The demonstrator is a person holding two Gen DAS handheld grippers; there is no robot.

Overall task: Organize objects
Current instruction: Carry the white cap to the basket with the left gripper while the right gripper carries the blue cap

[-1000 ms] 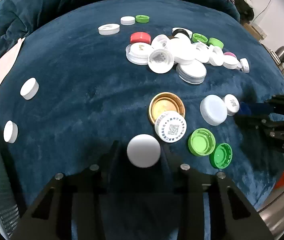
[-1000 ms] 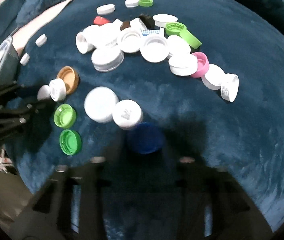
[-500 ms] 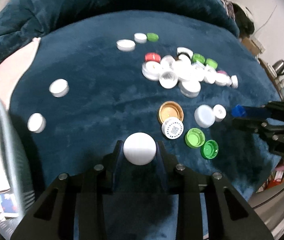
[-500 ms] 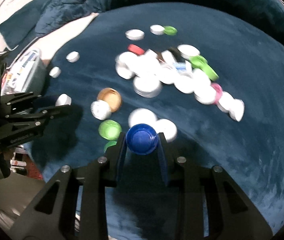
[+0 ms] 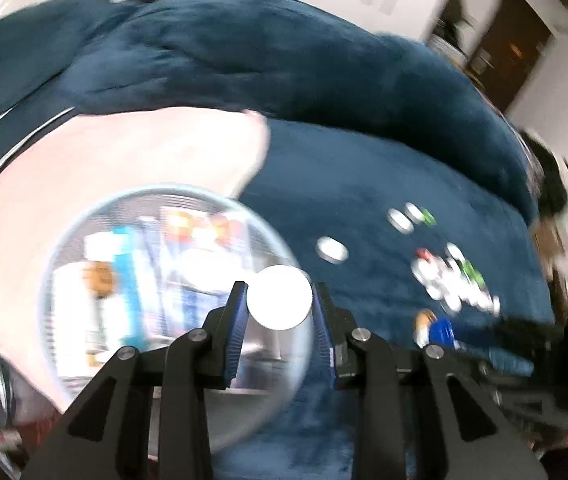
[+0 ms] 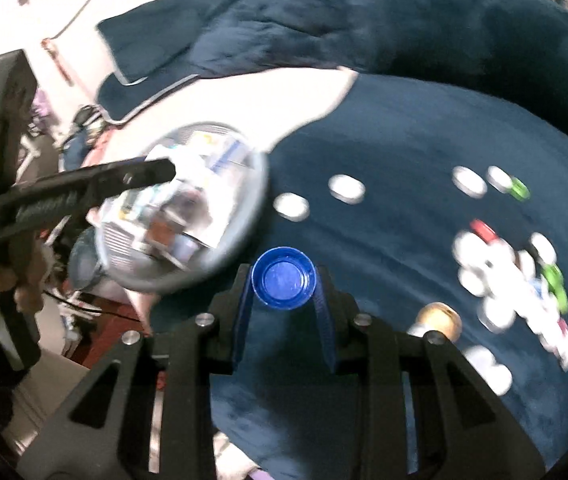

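- Left gripper point(image 5: 279, 300): pinching round white plastic cap point(image 5: 279, 297) above clear round bin point(image 5: 83, 232), likely for dropping in.
- Right gripper point(image 6: 284, 284): pinching round blue plastic cap point(image 6: 284, 283) beside that bin, probably next.

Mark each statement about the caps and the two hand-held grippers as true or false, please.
1. The left hand-held gripper holds a white cap. True.
2. The right hand-held gripper is empty. False: it grips a blue cap.
3. The blue cap shows its hollow side to the camera. True.
4. All caps are off the blue blanket. False: many caps lie there.
5. A round clear container is beneath the white cap. True.
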